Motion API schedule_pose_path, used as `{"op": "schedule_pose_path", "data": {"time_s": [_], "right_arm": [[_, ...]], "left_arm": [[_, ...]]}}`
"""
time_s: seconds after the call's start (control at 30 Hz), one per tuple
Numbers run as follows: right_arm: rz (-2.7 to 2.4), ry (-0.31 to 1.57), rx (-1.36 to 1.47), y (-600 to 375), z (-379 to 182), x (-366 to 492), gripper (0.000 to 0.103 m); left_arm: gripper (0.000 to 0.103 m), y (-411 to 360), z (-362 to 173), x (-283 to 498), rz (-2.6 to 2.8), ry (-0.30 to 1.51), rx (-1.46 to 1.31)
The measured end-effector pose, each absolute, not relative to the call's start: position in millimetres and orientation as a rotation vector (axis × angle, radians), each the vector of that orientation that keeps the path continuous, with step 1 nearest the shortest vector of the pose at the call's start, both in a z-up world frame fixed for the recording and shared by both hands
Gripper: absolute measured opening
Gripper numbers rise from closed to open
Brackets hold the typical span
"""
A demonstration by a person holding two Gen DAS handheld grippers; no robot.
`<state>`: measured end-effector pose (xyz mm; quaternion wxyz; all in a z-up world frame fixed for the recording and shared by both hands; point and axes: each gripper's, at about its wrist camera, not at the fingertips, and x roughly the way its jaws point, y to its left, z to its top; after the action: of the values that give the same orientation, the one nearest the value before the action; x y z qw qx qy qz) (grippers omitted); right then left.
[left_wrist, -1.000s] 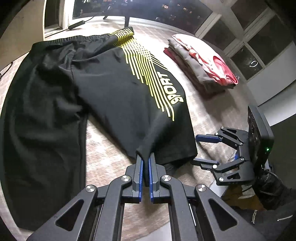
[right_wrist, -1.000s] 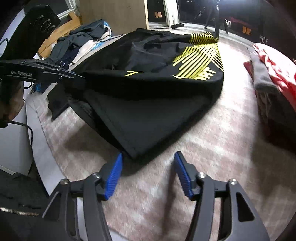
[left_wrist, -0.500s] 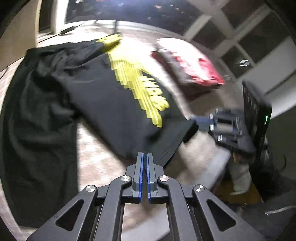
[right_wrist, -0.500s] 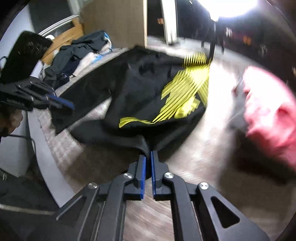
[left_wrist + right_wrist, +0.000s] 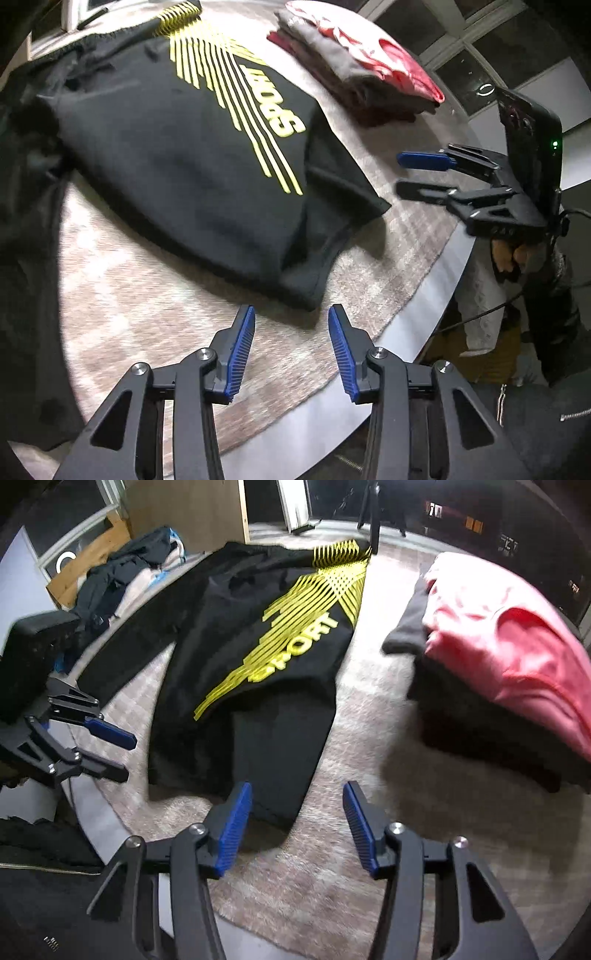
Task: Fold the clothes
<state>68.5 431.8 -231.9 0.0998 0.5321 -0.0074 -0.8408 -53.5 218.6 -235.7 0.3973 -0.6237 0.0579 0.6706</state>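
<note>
both our claws, left gripper (image 5: 291,349) and right gripper (image 5: 297,823), are opening with nothing gripped. black sport shirt (image 5: 192,155) hem lies just ahead of them; bare rug (image 5: 147,314) underneath, folded pile (image 5: 506,657) off right.

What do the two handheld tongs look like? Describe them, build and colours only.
Both the left tongs and the right tongs are black linkage frames with silver pivot bolts and ribbed blue pads. The right tongs' black housing shows a green light.
</note>
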Motion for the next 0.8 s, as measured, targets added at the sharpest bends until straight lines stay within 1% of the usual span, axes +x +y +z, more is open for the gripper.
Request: {"op": "schedule_pose_path", "data": {"time_s": [0.1,0.13,0.17,0.2,0.23,0.27,0.3,0.37,0.43,0.53,0.6,0.63,0.67,0.7,0.73,0.77,0.8], "right_arm": [[-2.471,-0.002,1.586,424,-250,62,0.051],[-2.467,0.0,1.59,423,-255,60,0.051],[-2.465,0.002,1.59,422,-260,58,0.051],[-2.472,-0.003,1.564,422,-260,58,0.047],[-2.473,-0.016,1.541,422,-261,57,0.026],[-2.434,-0.076,1.538,423,-261,55,0.013],[-2.415,-0.115,1.544,424,-261,54,0.004],[-2.395,-0.163,1.523,425,-251,55,0.004],[-2.38,-0.194,1.483,425,-234,59,0.003],[-2.401,-0.232,1.373,428,-186,78,0.003],[-2.428,-0.175,1.382,426,-170,87,0.003],[-2.437,-0.095,1.439,421,-173,88,0.003],[-2.441,-0.017,1.496,417,-176,89,0.003],[-2.428,0.041,1.559,415,-185,90,0.003],[-2.398,0.088,1.638,413,-197,88,0.004],[-2.363,0.118,1.718,413,-210,85,0.005],[-2.362,0.112,1.733,415,-210,83,0.006]], "left_arm": [[0.039,233,-243,-51,1.713,0.19,-1.578],[0.038,238,-245,-50,1.719,0.211,-1.573],[0.035,242,-245,-49,1.726,0.239,-1.546],[0.03,246,-244,-48,1.733,0.267,-1.516],[0.005,248,-245,-49,1.722,0.287,-1.509],[0.002,250,-245,-50,1.708,0.306,-1.507],[0.002,252,-246,-51,1.693,0.325,-1.504],[0.002,246,-234,-56,1.684,0.314,-1.49],[0.002,232,-208,-58,1.699,0.281,-1.456],[0.002,212,-164,-52,1.725,0.26,-1.385],[0.003,208,-153,-45,1.717,0.268,-1.366],[0.004,208,-160,-42,1.697,0.285,-1.377],[0.009,207,-169,-39,1.674,0.304,-1.391],[0.008,211,-184,-37,1.653,0.327,-1.429],[0.008,214,-200,-35,1.628,0.349,-1.48],[0.009,218,-215,-32,1.601,0.371,-1.532],[0.009,217,-226,-31,1.59,0.383,-1.569]]}}
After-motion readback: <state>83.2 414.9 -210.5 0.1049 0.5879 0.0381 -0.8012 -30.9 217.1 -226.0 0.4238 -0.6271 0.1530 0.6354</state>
